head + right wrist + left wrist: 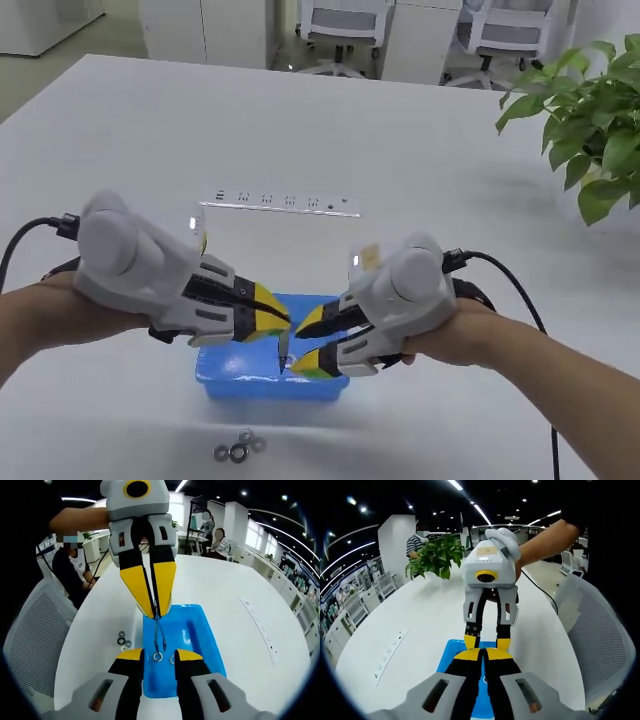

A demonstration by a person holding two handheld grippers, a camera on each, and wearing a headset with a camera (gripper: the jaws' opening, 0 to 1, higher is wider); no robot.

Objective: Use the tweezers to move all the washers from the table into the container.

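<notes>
My left gripper (275, 318) is shut on a pair of thin metal tweezers (283, 352), which point down over the blue container (262, 385). In the right gripper view the left gripper (155, 611) comes in from the top. Below it the tweezers (159, 632) hold a small washer (158, 656) at their tip, above the blue container (192, 640). My right gripper (160, 655) stands open on either side of that tip, facing the left one. Three washers (238, 448) lie on the white table in front of the container; they show again as washers (122, 641) beside it.
A white power strip (285, 202) lies beyond the container. A green plant (590, 120) stands at the far right. Office chairs (345, 30) stand past the table's far edge. A mesh chair (600, 645) is close to the near edge. People sit in the background.
</notes>
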